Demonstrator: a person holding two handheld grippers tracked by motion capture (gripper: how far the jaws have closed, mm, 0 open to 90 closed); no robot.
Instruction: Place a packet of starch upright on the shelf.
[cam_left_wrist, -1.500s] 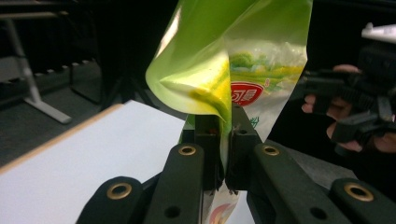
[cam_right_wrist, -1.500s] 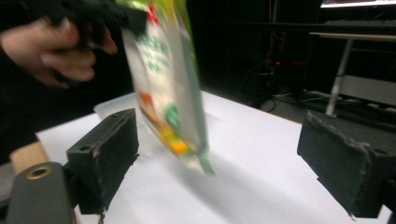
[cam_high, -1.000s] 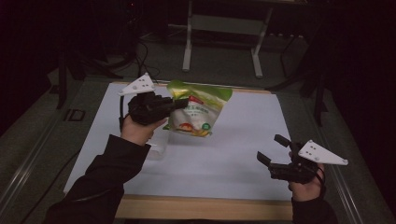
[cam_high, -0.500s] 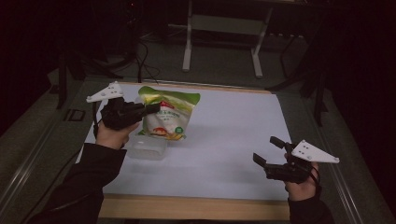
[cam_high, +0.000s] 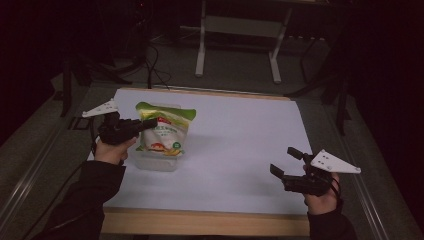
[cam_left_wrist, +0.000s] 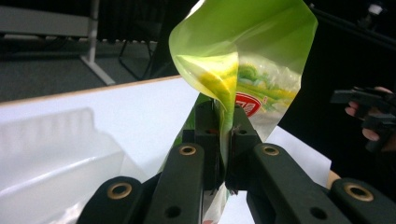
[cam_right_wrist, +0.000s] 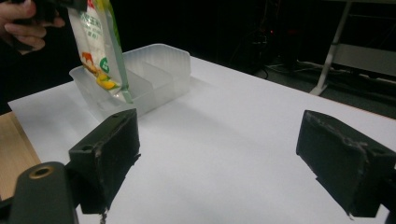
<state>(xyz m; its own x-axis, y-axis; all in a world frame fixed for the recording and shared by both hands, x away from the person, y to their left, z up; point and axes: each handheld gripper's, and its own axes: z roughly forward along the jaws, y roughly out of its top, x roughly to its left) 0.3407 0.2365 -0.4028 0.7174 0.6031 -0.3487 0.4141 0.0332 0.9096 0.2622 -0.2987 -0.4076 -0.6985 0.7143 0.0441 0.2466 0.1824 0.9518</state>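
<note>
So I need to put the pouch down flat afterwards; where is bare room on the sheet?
The widest free patch lies between the clear bin and the right gripper, running to the white sheet's far edge. The near strip in front of the bin is also bare. It is crowded at the left edge, where the left gripper holds the pouch over the bin.

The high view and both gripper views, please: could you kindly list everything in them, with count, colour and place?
snack pouch: one, green top with clear printed body, hanging from the left gripper, lower end inside the container
plastic container: one, translucent white, divided into compartments, on the sheet's left part
paper sheet: one, white, covering the table top
table: one, wooden edge along the near side
metal stand: one, grey, on the floor behind the table
left gripper: one, black, shut on the pouch's top
right gripper: one, black, open, above the sheet's near right corner
</note>
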